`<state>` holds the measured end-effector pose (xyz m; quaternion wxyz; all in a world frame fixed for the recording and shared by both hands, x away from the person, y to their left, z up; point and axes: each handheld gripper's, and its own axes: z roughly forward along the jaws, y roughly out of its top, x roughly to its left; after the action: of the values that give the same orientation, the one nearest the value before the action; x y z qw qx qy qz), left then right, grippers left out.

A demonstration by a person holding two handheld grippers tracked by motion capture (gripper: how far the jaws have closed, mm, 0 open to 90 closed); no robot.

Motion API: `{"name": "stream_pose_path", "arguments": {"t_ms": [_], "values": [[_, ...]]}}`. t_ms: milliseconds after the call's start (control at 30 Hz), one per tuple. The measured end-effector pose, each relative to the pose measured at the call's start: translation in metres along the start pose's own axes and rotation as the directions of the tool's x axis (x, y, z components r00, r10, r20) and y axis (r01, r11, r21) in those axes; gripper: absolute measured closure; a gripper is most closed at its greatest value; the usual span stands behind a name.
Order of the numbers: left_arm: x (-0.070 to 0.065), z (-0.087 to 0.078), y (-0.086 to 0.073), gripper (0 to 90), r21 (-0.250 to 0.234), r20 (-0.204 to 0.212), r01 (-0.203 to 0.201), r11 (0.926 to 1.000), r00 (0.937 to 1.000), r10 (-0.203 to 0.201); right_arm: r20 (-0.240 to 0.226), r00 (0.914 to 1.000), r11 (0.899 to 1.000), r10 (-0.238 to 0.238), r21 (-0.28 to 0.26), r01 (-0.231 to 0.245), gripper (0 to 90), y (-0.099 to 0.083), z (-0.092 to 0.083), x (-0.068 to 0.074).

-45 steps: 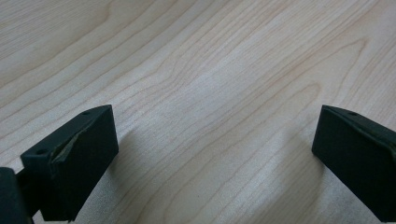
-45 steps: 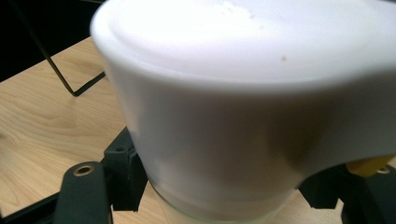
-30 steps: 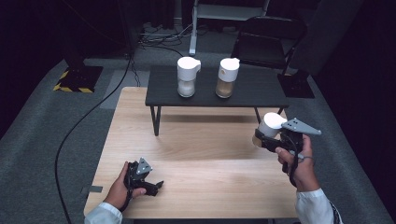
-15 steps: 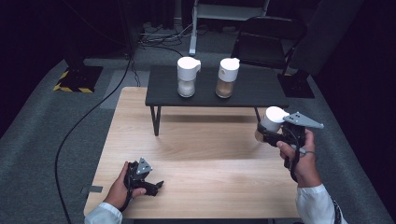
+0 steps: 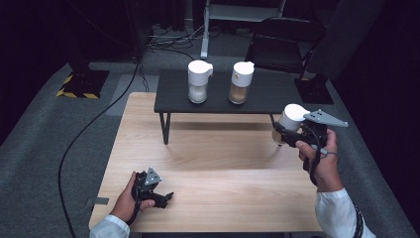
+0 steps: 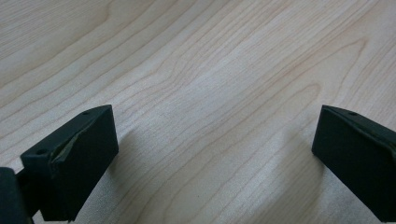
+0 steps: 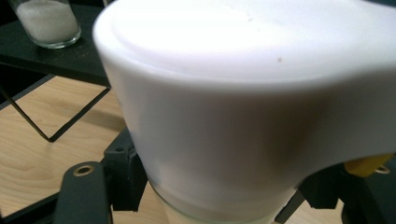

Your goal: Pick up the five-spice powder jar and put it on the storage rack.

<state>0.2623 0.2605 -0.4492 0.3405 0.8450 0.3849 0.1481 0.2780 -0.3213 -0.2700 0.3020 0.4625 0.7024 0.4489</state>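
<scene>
right gripper [image 5: 283,135] clamps a white-lidded glass jar [image 5: 290,119] at right; upper centre, white-powder jar [image 5: 198,82], brown-powder jar [image 5: 240,83]; left gripper [image 5: 161,198] jaws apart.

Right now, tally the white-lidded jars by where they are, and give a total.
On the black shelf: 2, a jar of white grains and a jar of brown grains
Held in the right gripper: 1 jar
Total: 3
</scene>
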Motion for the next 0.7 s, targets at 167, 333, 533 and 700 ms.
{"name": "stream_pose_path", "arguments": {"t_ms": [167,333,533,700], "values": [[0.0,0.0,0.0,0.0,0.0,-0.001,0.0,1.0,1.0,0.0,0.008,1.0,1.0,-0.001,-0.008,0.001,30.0,0.007,0.002,0.001],[0.0,0.0,0.0,0.0,0.0,0.0,0.0,1.0,1.0,0.0,0.011,0.9999,1.0,0.006,-0.018,-0.006,30.0,0.013,0.004,0.001],[0.0,0.0,0.0,0.0,0.0,0.0,0.0,1.0,1.0,0.0,0.019,0.9998,1.0,-0.001,-0.03,0.002,30.0,0.023,0.005,0.003],[0.0,0.0,0.0,0.0,0.001,0.0,0.0,1.0,1.0,0.0,0.029,0.9996,0.999,-0.004,-0.038,0.005,30.1,0.031,0.008,0.006]]}}
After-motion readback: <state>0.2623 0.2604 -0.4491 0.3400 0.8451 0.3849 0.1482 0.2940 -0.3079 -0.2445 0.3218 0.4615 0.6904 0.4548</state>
